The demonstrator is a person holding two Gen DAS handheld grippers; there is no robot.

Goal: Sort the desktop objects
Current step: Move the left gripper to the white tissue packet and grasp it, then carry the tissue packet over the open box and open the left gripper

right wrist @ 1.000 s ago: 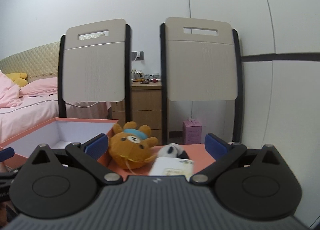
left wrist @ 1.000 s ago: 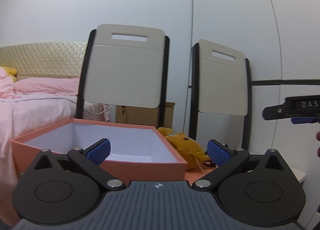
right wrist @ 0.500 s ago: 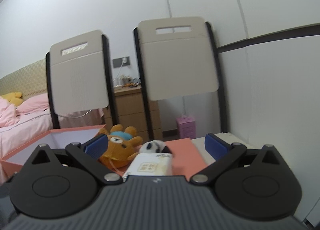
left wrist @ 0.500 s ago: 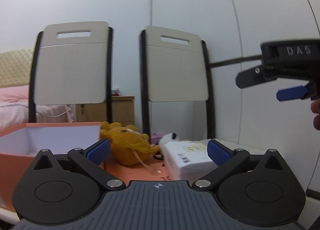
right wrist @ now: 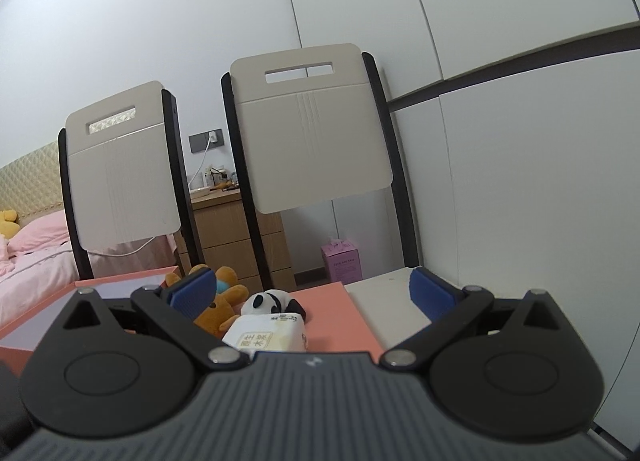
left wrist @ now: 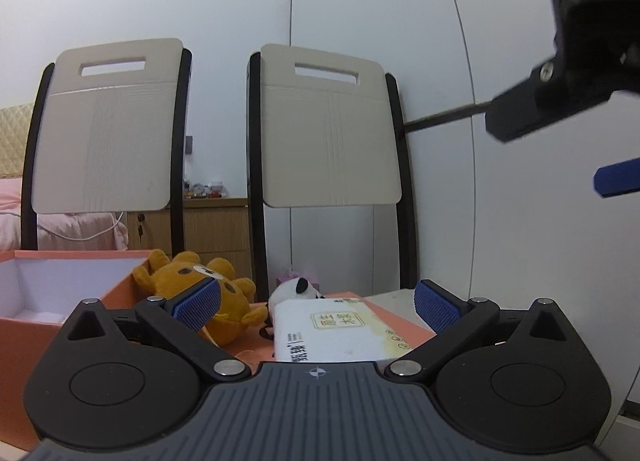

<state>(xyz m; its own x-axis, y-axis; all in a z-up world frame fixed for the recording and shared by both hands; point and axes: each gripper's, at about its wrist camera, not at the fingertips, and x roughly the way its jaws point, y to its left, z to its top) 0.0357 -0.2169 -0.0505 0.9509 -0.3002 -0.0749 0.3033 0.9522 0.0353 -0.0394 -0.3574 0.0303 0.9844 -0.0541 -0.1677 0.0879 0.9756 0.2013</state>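
A white tissue pack (left wrist: 340, 331) lies on an orange lid (left wrist: 404, 325) on the table, between the open fingers of my left gripper (left wrist: 316, 307). A brown plush bear (left wrist: 200, 281) and a small panda plush (left wrist: 296, 289) lie just behind it. An open orange box (left wrist: 52, 293) stands at the left. My right gripper (right wrist: 310, 293) is open and empty, higher up, and sees the tissue pack (right wrist: 266, 335), panda (right wrist: 270, 301), bear (right wrist: 218, 311) and box (right wrist: 120, 281) below. Its body shows at the upper right of the left wrist view (left wrist: 568, 85).
Two folded beige chairs (left wrist: 332, 129) lean on the white wall behind the table. A wooden nightstand (right wrist: 236, 237), a pink carton (right wrist: 342, 261) on the floor and a pink bed (right wrist: 32, 261) lie beyond. The white table edge (right wrist: 384, 293) shows right of the lid.
My left gripper has swung right from the box toward the tissue pack and moved closer to it. My right gripper has risen and tilted, moving up in the left view.
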